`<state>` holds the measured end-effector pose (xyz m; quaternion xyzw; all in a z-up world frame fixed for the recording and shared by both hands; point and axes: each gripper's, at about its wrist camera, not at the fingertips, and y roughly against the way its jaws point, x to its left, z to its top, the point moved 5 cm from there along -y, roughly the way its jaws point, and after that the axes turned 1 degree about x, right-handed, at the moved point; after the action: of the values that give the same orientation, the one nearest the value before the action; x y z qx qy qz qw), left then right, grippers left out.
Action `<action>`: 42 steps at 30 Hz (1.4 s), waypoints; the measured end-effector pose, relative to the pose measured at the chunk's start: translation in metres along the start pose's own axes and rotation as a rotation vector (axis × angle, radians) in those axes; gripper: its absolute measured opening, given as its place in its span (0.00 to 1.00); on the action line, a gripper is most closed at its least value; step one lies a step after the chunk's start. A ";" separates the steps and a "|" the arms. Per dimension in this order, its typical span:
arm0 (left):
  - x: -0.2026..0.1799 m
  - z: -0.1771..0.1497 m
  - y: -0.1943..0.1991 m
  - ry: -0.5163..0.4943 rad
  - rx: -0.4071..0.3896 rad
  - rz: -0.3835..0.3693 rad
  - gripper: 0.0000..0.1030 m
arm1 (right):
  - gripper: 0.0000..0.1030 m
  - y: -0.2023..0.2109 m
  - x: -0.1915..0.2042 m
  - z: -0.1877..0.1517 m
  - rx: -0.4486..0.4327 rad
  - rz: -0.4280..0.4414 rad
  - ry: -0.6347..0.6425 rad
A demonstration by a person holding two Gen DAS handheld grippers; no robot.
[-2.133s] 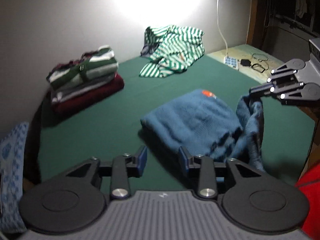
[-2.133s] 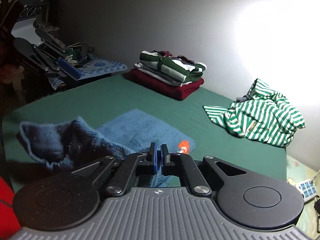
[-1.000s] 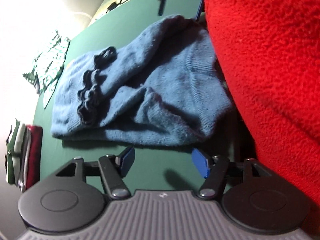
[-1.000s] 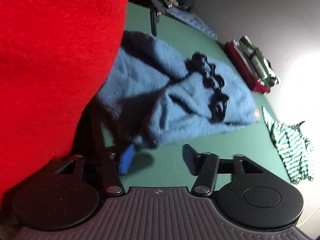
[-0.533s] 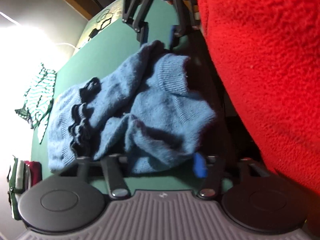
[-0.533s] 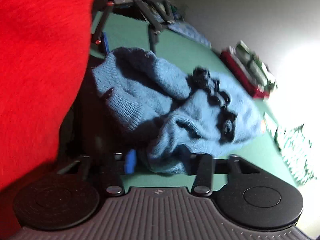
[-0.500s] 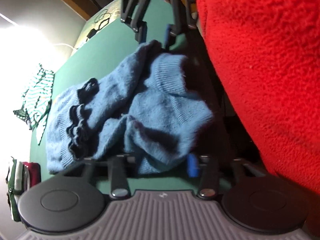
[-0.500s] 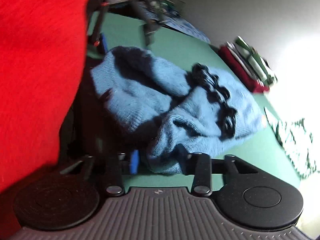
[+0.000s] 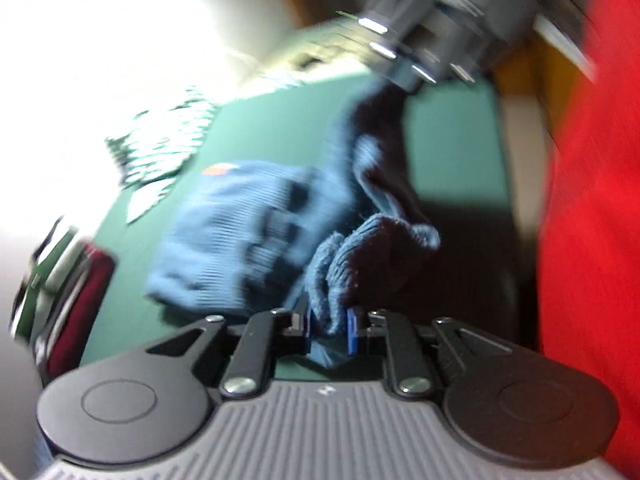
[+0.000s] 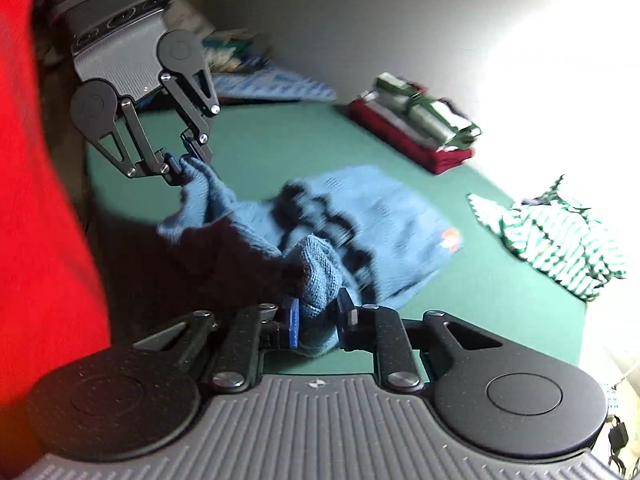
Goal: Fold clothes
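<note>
Fingers of the left gripper [image 9: 329, 325] are squeezing in on a bunched edge of the blue sweater [image 9: 236, 240], and the knit sits right between the blue pads. The right gripper [image 10: 316, 322] does the same: its jaws are closing with a thick fold of that sweater pinched between them. In the right wrist view, the left gripper [image 10: 185, 162] shows at ten o'clock, holding up another corner of the sweater above the green table [image 10: 280, 140]. Between the two grippers the near edge hangs up off the table, while the far part lies flat with a small orange patch [image 10: 451, 237] at three o'clock. A folded pile of clothes [image 10: 416, 128] sits at one o'clock, and a striped green and white shirt [image 10: 560, 236] lies crumpled at three o'clock. The person's red sleeve [image 10: 40, 200] fills nine o'clock.
</note>
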<state>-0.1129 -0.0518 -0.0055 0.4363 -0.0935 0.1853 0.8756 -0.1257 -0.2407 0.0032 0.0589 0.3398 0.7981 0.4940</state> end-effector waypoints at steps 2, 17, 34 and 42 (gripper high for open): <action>0.019 0.009 0.005 0.106 -0.040 0.033 0.16 | 0.17 -0.001 -0.014 0.008 -0.032 -0.020 -0.046; 0.179 0.045 -0.046 0.534 -0.160 0.269 0.16 | 0.13 -0.059 -0.140 0.055 -0.219 -0.141 -0.347; 0.234 -0.005 -0.183 0.764 0.036 0.326 0.18 | 0.18 -0.193 -0.202 0.014 -0.110 -0.115 -0.661; 0.238 -0.008 -0.186 0.764 0.044 0.347 0.20 | 0.39 -0.135 -0.225 0.006 -0.228 -0.093 -0.900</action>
<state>0.1798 -0.0899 -0.0689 0.3327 0.1698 0.4804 0.7935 0.0916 -0.3862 -0.0190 0.3292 0.0040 0.7027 0.6307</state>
